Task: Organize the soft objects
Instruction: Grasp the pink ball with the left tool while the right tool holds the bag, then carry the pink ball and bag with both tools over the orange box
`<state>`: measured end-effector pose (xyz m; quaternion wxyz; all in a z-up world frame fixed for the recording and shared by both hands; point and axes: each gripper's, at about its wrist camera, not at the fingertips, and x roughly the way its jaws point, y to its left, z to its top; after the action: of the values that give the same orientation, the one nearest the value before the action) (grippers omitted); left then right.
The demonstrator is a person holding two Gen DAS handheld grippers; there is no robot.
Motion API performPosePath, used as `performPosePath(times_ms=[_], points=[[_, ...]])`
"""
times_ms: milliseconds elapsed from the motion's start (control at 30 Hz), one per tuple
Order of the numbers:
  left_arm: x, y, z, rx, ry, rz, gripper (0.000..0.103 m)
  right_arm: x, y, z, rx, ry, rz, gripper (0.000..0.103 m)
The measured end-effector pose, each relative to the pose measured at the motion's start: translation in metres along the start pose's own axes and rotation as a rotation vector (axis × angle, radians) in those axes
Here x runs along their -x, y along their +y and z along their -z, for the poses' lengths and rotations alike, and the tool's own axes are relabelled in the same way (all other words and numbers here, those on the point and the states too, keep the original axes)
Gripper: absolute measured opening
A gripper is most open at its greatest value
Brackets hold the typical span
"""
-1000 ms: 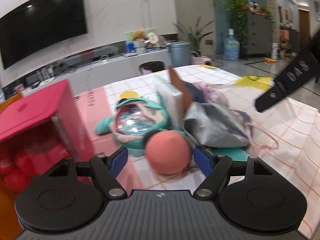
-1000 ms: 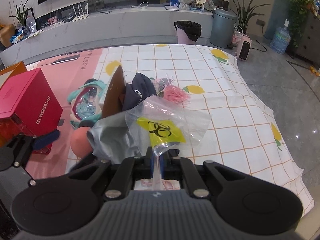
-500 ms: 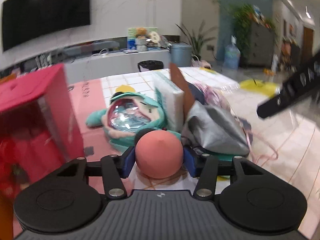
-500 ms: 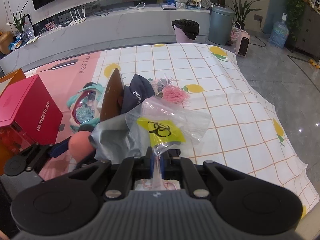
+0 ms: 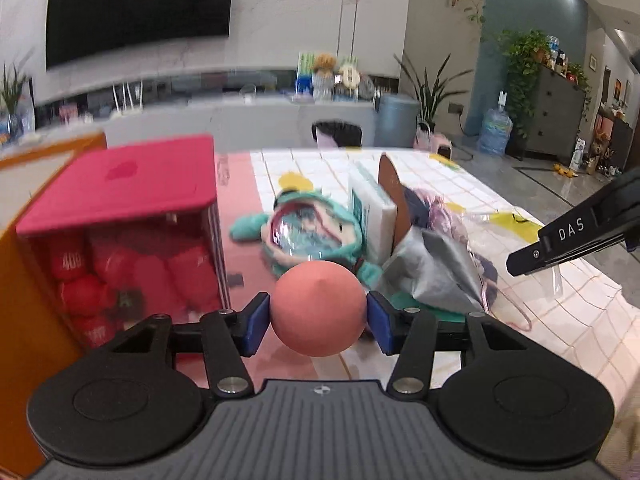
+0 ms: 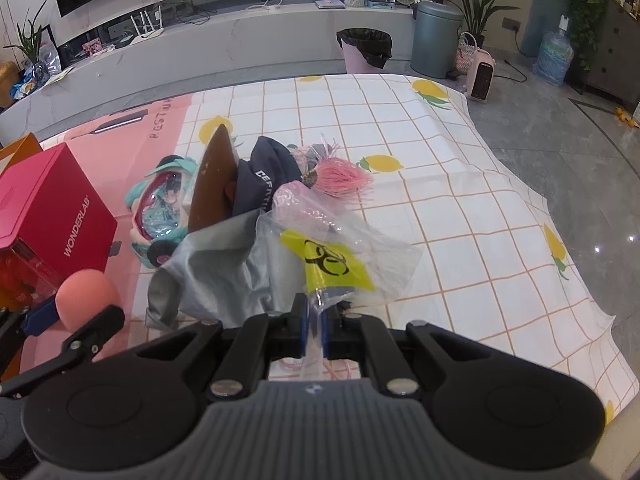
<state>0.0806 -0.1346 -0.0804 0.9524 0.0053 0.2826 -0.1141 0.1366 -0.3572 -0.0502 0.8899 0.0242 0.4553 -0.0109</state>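
Observation:
My left gripper (image 5: pixel 319 320) is shut on a salmon-pink soft ball (image 5: pixel 319 309) and holds it above the table; the ball also shows in the right wrist view (image 6: pixel 86 298). My right gripper (image 6: pixel 315 326) is shut on a clear plastic bag with a yellow biohazard label (image 6: pixel 332 266), held over the pile. The pile holds a teal plush doll (image 5: pixel 308 232), a grey cloth (image 6: pixel 212 264), a dark cap (image 6: pixel 268 184), a pink tassel (image 6: pixel 340 176) and a brown board (image 6: pixel 212 184).
A red box (image 5: pixel 120 188) marked WONDERLAB, with red soft items behind its clear front, stands at the left (image 6: pixel 52 216). An orange box wall (image 5: pixel 24 288) is beside it. The lemon-print tablecloth (image 6: pixel 460 184) stretches to the right edge.
My left gripper closed on the pink ball, lifted it and swung left toward the red box. My right gripper keeps hold of the plastic bag, nearly still.

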Motion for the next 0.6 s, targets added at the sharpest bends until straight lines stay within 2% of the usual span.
performPosePath(times_ms=[100,233,433,600], points=[[-0.002,0.008,0.0,0.053,0.059,0.019,0.059,0.0,0.002,0.001,0.011,0.001,0.003,0.004],[-0.004,0.017,0.01,0.094,0.086,-0.002,0.057,-0.002,0.003,0.0,0.014,0.002,0.003,0.004],[0.009,0.017,0.004,0.08,0.048,0.002,0.056,0.008,0.0,0.0,-0.007,-0.024,-0.001,0.004],[0.017,0.009,-0.01,0.058,0.057,0.009,0.056,0.026,-0.002,-0.001,-0.04,-0.072,-0.037,0.004]])
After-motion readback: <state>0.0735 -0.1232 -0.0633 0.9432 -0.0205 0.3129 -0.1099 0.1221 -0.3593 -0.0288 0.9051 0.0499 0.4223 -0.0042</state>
